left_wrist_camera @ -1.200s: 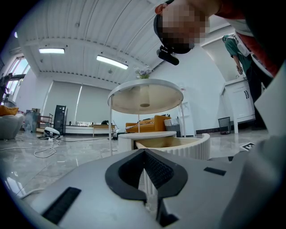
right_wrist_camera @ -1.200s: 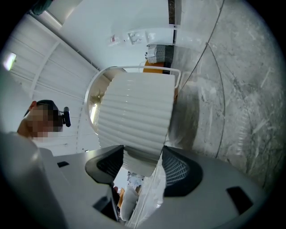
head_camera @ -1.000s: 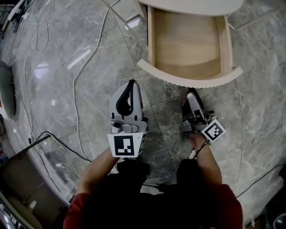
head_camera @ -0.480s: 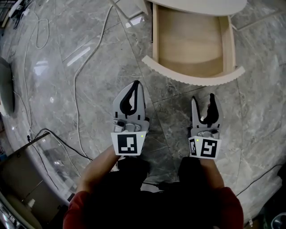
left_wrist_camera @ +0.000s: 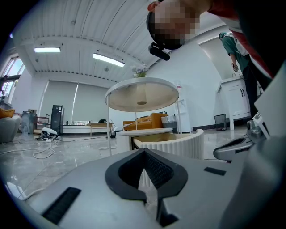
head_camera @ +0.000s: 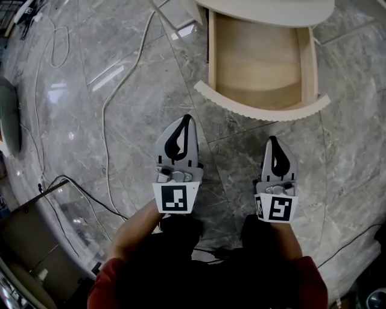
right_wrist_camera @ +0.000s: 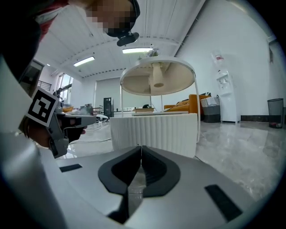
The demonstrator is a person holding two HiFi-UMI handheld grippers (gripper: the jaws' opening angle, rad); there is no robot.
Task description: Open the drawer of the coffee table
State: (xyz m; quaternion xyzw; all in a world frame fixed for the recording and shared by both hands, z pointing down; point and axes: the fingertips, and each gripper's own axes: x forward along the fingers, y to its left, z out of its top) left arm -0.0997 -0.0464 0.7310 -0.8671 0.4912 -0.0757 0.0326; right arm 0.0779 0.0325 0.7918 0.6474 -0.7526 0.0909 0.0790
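The coffee table's drawer (head_camera: 259, 60) stands pulled out and empty under the pale round top (head_camera: 265, 9). Its curved ribbed front (head_camera: 262, 108) faces me, and also shows in the left gripper view (left_wrist_camera: 172, 143) and the right gripper view (right_wrist_camera: 154, 129). Both grippers hang level over the marble floor, short of that front and apart from it. My left gripper (head_camera: 187, 119) (left_wrist_camera: 144, 151) is shut with nothing in it. My right gripper (head_camera: 273, 140) (right_wrist_camera: 140, 146) has just been closing and is shut, with nothing between its pads.
White cables (head_camera: 114, 90) snake across the grey marble floor at the left. A clear box (head_camera: 54, 223) sits at lower left and a grey object (head_camera: 7, 121) at the left edge. An orange sofa (left_wrist_camera: 147, 120) and a person (left_wrist_camera: 232, 44) by a white cabinet are far off.
The right gripper rolled from lying on its side to upright, drew back a little from the drawer front, and its jaws went from open to shut. The left gripper barely moved.
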